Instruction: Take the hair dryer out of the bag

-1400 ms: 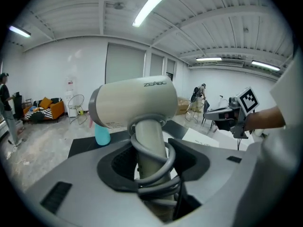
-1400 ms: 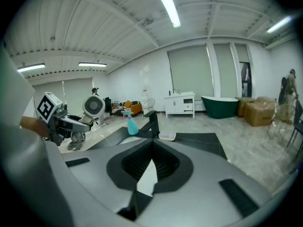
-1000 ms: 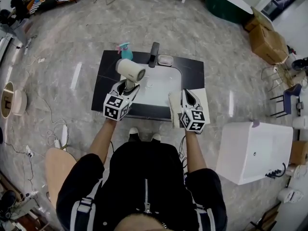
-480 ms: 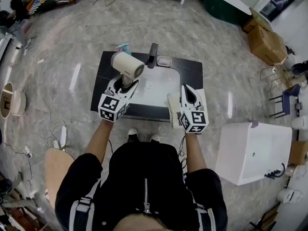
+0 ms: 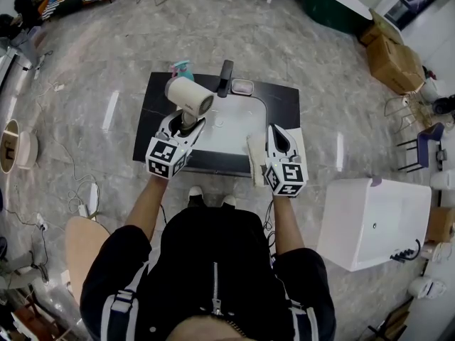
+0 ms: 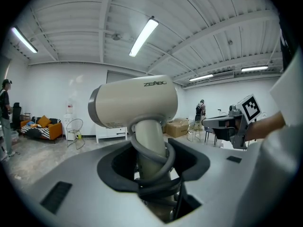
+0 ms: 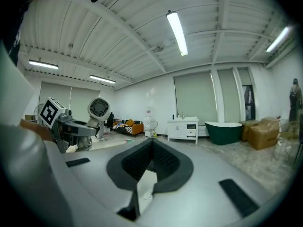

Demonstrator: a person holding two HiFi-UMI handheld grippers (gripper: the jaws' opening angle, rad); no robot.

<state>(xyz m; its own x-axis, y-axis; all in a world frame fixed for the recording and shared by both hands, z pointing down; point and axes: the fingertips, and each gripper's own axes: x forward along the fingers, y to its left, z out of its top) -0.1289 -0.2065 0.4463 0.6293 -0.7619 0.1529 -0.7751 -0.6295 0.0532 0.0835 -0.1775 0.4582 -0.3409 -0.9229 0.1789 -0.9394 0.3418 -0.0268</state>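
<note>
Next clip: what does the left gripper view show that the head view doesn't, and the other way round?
Only the left gripper view: the grey cord wound round the handle clamped between its jaws. Only the head view: the black counter, the faucet and the teal spray bottle. Both: the hair dryer, held by the left gripper, and the right gripper.

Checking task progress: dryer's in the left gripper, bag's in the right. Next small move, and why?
Probably lower the hair dryer onto the dark counter beside the basin. The left gripper is clamped on its handle, and it sits clear of the bag, which the right gripper pinches off to the side, so only setting it down seems left.
</note>
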